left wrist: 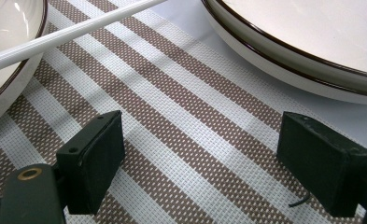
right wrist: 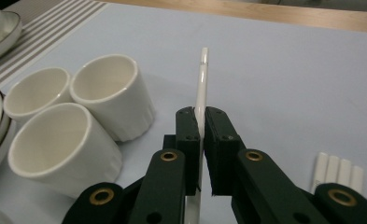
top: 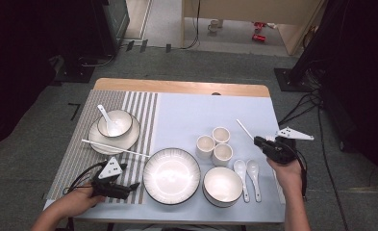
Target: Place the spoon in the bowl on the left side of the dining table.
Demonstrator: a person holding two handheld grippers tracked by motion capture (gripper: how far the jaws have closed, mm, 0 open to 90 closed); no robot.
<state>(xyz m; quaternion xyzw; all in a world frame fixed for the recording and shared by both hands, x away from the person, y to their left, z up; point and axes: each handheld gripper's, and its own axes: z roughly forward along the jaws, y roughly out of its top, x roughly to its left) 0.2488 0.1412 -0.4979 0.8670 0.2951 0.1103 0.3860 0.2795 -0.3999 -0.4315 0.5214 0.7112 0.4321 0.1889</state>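
Note:
My right gripper [top: 260, 141] hovers over the blue mat at the right, shut on a white chopstick [top: 245, 129] that sticks out past the jaws towards the far left. In the right gripper view the chopstick [right wrist: 201, 88] runs up between the two pads of my right gripper [right wrist: 201, 115]. My left gripper [top: 132, 186] lies low on the striped placemat [top: 76, 149] at the front left, open, jaws pointing at the large plate [top: 148, 166]. In the left gripper view nothing lies between the jaws of my left gripper [left wrist: 200, 140]. A second white chopstick [top: 114, 148] rests across the left plate's rim.
A bowl with a spoon [top: 114, 122] sits on a plate at the left. Three white cups [top: 214, 144] stand in the middle, with a bowl [top: 222, 185] and two spoons [top: 248, 174] in front. Small white rests [right wrist: 337, 170] lie by my right gripper.

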